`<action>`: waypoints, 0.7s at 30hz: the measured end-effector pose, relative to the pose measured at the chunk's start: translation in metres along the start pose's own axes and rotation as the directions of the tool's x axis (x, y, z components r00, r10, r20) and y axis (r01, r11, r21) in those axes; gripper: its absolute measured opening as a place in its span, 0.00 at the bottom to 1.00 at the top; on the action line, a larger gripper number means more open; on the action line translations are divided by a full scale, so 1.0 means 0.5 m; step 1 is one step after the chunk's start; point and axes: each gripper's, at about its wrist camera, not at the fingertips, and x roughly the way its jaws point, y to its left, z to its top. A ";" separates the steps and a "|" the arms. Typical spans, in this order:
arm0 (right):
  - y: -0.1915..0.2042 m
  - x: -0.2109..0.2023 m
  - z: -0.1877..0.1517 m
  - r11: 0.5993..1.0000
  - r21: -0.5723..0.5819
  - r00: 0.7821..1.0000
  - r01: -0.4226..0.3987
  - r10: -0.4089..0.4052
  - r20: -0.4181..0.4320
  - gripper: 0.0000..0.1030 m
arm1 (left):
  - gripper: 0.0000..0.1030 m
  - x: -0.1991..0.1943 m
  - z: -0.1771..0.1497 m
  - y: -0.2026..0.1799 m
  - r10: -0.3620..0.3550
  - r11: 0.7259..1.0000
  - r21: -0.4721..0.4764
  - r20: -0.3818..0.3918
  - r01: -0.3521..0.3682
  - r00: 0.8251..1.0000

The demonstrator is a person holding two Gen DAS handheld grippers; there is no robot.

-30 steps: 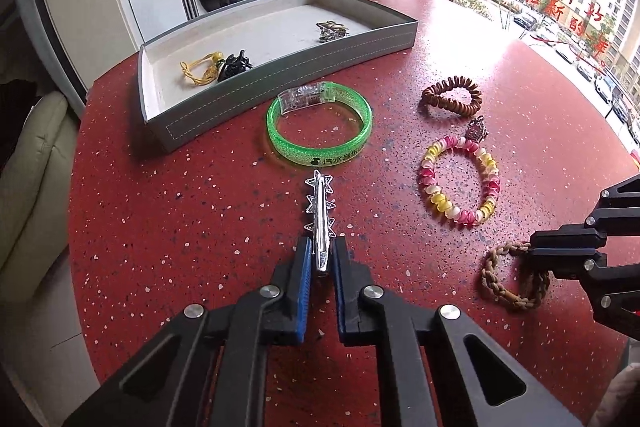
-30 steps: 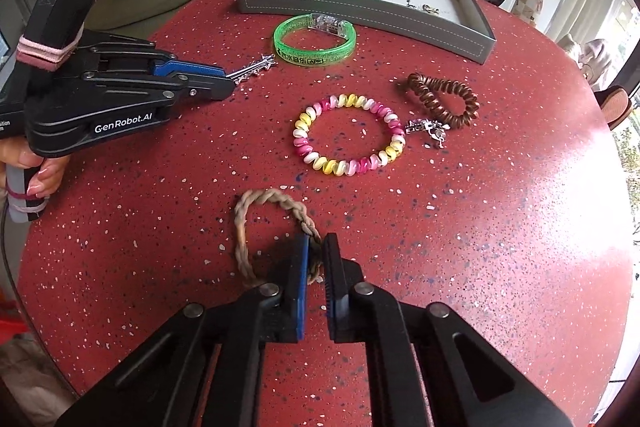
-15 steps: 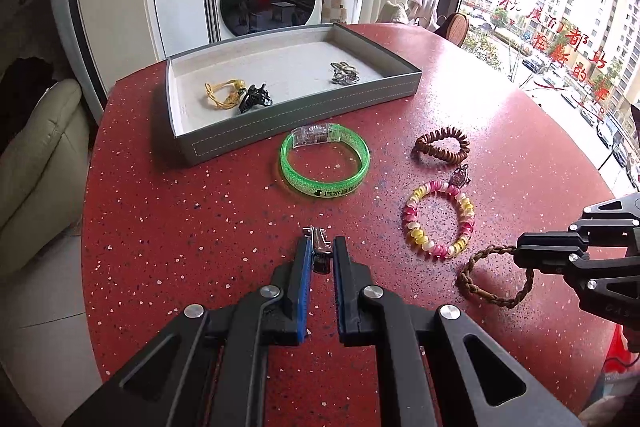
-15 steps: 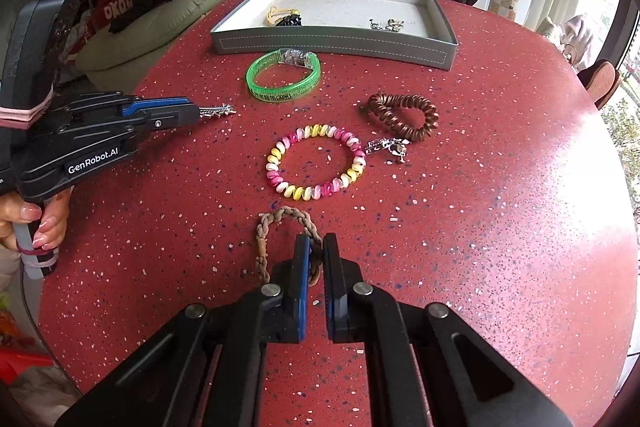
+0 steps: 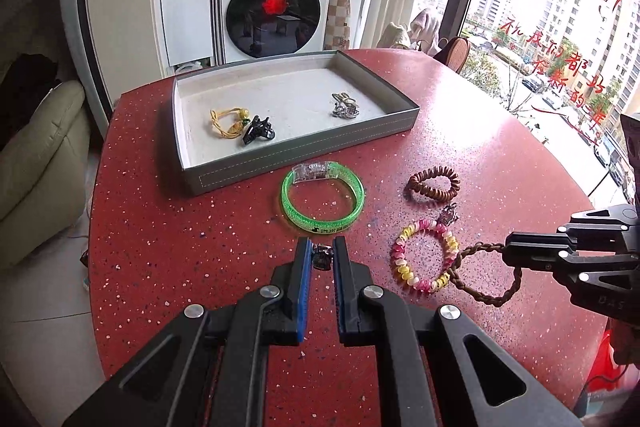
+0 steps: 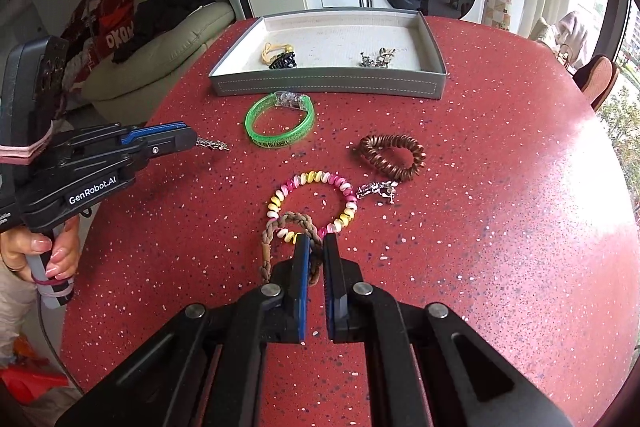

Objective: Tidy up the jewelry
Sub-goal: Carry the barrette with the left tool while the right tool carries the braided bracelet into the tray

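Observation:
My left gripper is shut on a silver spiked hair clip, held above the red table; the clip sticks out of that gripper in the right wrist view. My right gripper is shut on a brown braided bracelet, lifted off the table; the bracelet also shows in the left wrist view, hanging from that gripper. A grey tray at the far side holds a yellow band, a black clip and a silver piece.
On the table lie a green bangle, a brown coil hair tie with a silver charm, and a pink-yellow bead bracelet. A washing machine stands beyond the table, a sofa on the left.
Both grippers have risen from the table, each carrying its piece. The hair clip now points away from the left camera, and the braided bracelet hangs clear of the surface.

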 end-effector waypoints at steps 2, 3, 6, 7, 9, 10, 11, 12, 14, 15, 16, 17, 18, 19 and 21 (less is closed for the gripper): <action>-0.004 -0.004 0.016 1.000 0.006 1.000 -0.004 0.004 0.013 0.07 | 0.28 -0.007 0.013 0.000 -0.002 1.000 -0.004 0.015 0.002 1.000; -0.006 -0.007 0.024 1.000 0.008 1.000 -0.007 0.007 0.020 0.07 | 0.28 -0.009 0.021 0.001 -0.004 1.000 -0.006 0.022 0.004 1.000; -0.011 -0.014 0.054 1.000 0.009 0.999 -0.013 0.012 0.041 0.07 | 0.28 -0.012 0.047 0.004 -0.006 1.000 -0.014 0.042 0.007 0.999; -0.013 -0.016 0.065 1.000 0.009 0.999 -0.014 0.013 0.048 0.07 | 0.28 -0.013 0.056 0.005 -0.005 1.000 -0.015 0.049 0.006 0.999; -0.017 -0.018 0.090 1.000 0.014 0.998 -0.014 0.013 0.067 0.07 | 0.28 -0.012 0.073 0.007 -0.001 1.000 -0.015 0.060 0.002 0.998; -0.021 -0.019 0.103 1.000 0.017 0.997 -0.015 0.013 0.077 0.07 | 0.28 -0.011 0.082 0.008 0.000 1.000 -0.017 0.066 0.001 0.998; -0.023 -0.020 0.116 1.000 0.020 0.996 -0.014 0.013 0.087 0.07 | 0.28 -0.009 0.091 0.009 0.001 1.000 -0.019 0.071 0.001 0.998; -0.026 -0.020 0.128 1.000 0.022 0.995 -0.013 0.011 0.096 0.07 | 0.28 -0.006 0.100 0.011 0.002 1.000 -0.021 0.075 -0.001 0.997; -0.031 -0.017 0.156 1.000 0.025 0.993 -0.011 0.008 0.114 0.07 | 0.28 0.001 0.121 0.015 0.008 1.000 -0.025 0.083 -0.006 0.997; -0.036 -0.014 0.171 0.999 0.029 0.993 -0.014 0.010 0.120 0.07 | 0.28 0.005 0.132 0.018 0.010 1.000 -0.030 0.087 -0.007 0.996; -0.040 -0.010 0.185 0.999 0.035 0.992 -0.018 0.013 0.125 0.07 | 0.28 0.010 0.143 0.022 0.011 0.999 -0.035 0.090 -0.008 0.996; -0.045 -0.006 0.198 0.999 0.040 0.992 -0.021 0.015 0.129 0.07 | 0.28 0.016 0.155 0.026 0.012 0.999 -0.041 0.093 -0.008 0.996; -0.050 0.000 0.213 0.999 0.046 0.991 -0.022 0.016 0.132 0.07 | 0.28 0.023 0.167 0.031 0.014 0.999 -0.047 0.097 -0.009 0.995; -0.057 0.005 0.228 0.998 0.051 0.991 -0.028 0.021 0.134 0.07 | 0.28 0.030 0.178 0.034 0.017 0.999 -0.051 0.099 -0.012 0.995; -0.069 0.019 0.256 0.997 0.063 0.990 -0.038 0.029 0.139 0.07 | 0.28 0.048 0.202 0.040 0.023 0.998 -0.054 0.103 -0.017 0.994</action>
